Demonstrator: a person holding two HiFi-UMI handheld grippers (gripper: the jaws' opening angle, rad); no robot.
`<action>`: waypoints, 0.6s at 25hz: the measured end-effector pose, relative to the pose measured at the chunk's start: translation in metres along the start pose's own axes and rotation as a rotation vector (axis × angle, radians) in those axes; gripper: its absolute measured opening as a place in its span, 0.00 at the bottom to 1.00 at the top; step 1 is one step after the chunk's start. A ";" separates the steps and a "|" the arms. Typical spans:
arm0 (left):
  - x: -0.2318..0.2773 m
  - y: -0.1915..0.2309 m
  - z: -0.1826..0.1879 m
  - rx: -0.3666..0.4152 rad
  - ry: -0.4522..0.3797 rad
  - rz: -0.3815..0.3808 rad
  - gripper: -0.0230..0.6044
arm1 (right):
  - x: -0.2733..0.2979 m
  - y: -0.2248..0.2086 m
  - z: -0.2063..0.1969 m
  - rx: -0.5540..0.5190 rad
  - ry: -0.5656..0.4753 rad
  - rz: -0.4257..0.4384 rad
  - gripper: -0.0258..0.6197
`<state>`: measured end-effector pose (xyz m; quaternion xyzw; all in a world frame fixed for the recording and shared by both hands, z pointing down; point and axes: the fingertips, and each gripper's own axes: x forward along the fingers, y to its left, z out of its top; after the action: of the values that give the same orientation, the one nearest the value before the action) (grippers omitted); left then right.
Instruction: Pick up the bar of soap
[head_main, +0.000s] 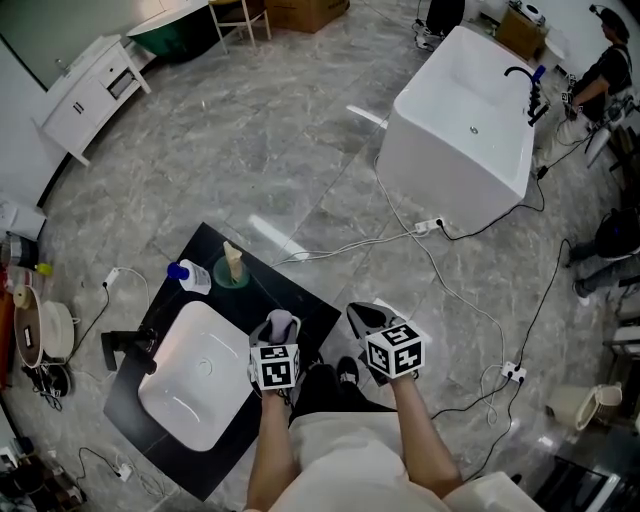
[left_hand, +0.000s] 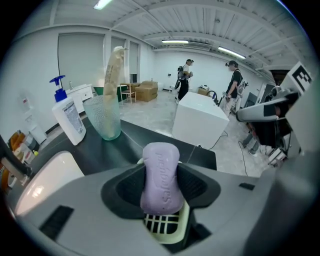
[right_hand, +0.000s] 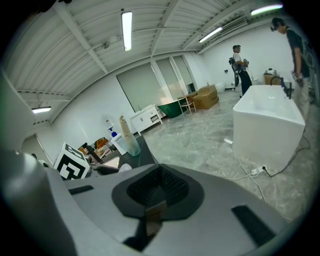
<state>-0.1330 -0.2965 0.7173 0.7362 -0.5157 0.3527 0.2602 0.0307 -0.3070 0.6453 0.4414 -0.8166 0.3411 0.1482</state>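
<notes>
A lilac bar of soap (left_hand: 161, 175) stands on edge between the black pads of my left gripper (left_hand: 161, 182), which is shut on it. Just under it sits a pale yellow slotted soap dish (left_hand: 162, 227). In the head view the left gripper (head_main: 281, 327) with the soap (head_main: 283, 321) is over the right part of the black countertop (head_main: 215, 248), beside the white basin (head_main: 195, 378). My right gripper (head_main: 366, 318) hangs off the counter's right edge over the floor; in its own view the right gripper (right_hand: 159, 187) has its pads together with nothing held.
A white pump bottle (left_hand: 67, 117) and a green cup (left_hand: 104, 119) holding a tall pale item stand at the counter's back. A black faucet (head_main: 128, 350) is left of the basin. A white bathtub (head_main: 465, 130) and cables (head_main: 440, 270) lie on the marble floor; people (head_main: 605, 70) stand beyond.
</notes>
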 end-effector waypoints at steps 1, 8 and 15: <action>0.000 0.000 0.000 -0.003 -0.001 0.002 0.36 | -0.001 0.000 0.001 -0.002 -0.001 0.001 0.05; -0.013 0.000 0.004 -0.030 -0.032 0.017 0.36 | -0.004 0.006 0.007 -0.022 -0.017 0.019 0.05; -0.032 0.002 0.003 -0.074 -0.088 0.028 0.36 | -0.008 0.011 0.013 -0.039 -0.032 0.028 0.05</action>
<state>-0.1415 -0.2809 0.6904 0.7336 -0.5496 0.3043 0.2594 0.0268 -0.3066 0.6266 0.4327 -0.8313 0.3201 0.1388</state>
